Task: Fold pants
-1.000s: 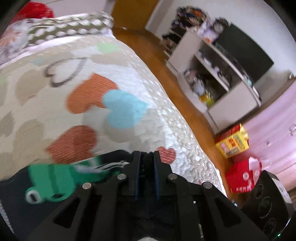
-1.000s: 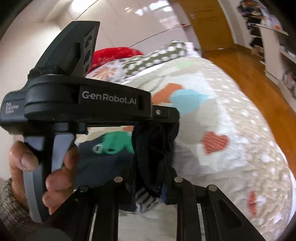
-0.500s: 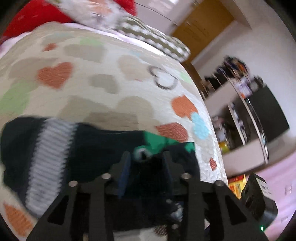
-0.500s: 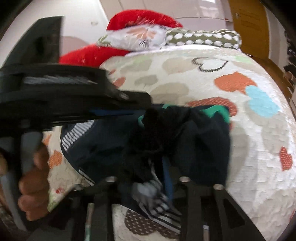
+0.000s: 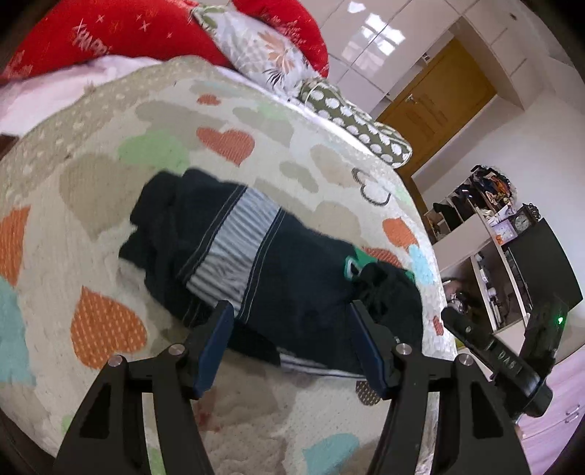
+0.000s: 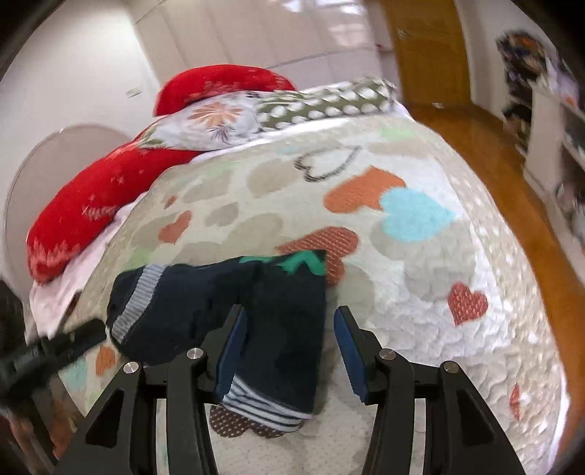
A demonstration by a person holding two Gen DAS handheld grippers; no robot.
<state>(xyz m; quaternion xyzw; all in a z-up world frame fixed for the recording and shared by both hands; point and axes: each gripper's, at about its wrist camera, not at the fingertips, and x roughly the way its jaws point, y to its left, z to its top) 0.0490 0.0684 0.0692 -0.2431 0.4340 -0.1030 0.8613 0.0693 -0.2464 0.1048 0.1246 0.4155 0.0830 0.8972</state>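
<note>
Dark navy pants (image 5: 292, 270) with a grey striped band and a green print lie folded over on the heart-patterned bedspread (image 5: 91, 190). They also show in the right wrist view (image 6: 234, 303), with a striped cuff near the front. My left gripper (image 5: 292, 347) is open and empty, just above the near edge of the pants. My right gripper (image 6: 289, 350) is open and empty over the pants' near end. The right gripper's body shows in the left wrist view (image 5: 512, 358).
Red pillows (image 5: 120, 33) and patterned pillows (image 5: 263, 54) lie at the head of the bed. A wooden floor (image 6: 512, 175), a shelf unit (image 5: 486, 255) and a door (image 5: 438, 95) are to the right of the bed.
Both grippers were shut on the pants and carried an end over the rest. Now both have opened, let go and pulled back; the pants lie folded on the bed.
</note>
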